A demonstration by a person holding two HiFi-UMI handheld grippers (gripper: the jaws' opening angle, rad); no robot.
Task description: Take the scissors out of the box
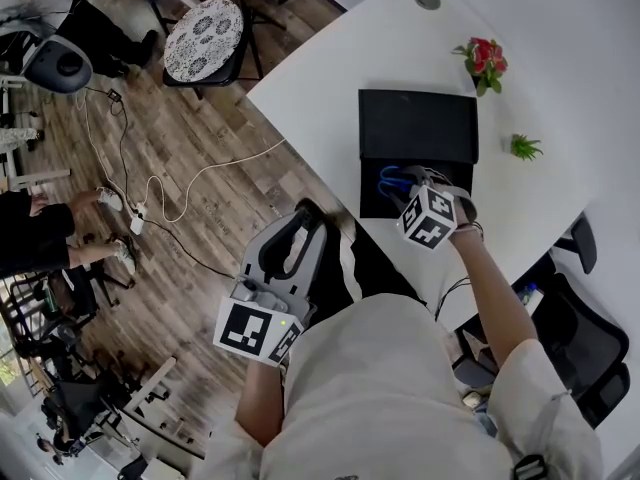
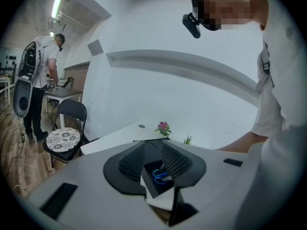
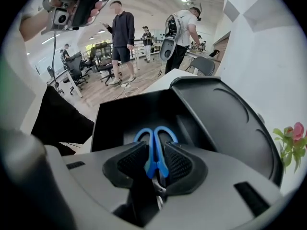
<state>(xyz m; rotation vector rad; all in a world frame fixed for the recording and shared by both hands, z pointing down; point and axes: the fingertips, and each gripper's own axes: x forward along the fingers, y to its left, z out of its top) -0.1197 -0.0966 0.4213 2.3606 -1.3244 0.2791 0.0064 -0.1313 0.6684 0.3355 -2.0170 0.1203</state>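
Blue-handled scissors [image 3: 154, 143] lie inside an open black box [image 3: 124, 114] whose lid [image 3: 225, 123] stands up behind it. My right gripper [image 3: 154, 164] points steeply down into the box, its two pads on either side of the scissors' handles just below the loops; a thin gap shows at the pads, so it is open. In the head view the right gripper [image 1: 405, 181] reaches into the box [image 1: 372, 203] over the scissors [image 1: 390, 180]. My left gripper [image 1: 308, 218] hovers off the table's edge, open and holding nothing. Through its jaws the left gripper [image 2: 152, 159] sees the scissors [image 2: 160, 175].
The box sits near the front edge of a white table [image 1: 560, 88]. A red flower [image 1: 485, 60] and a small green plant [image 1: 524, 147] stand right of it. A chair with a patterned cushion [image 1: 203, 33] and cables are on the wooden floor. People stand farther off.
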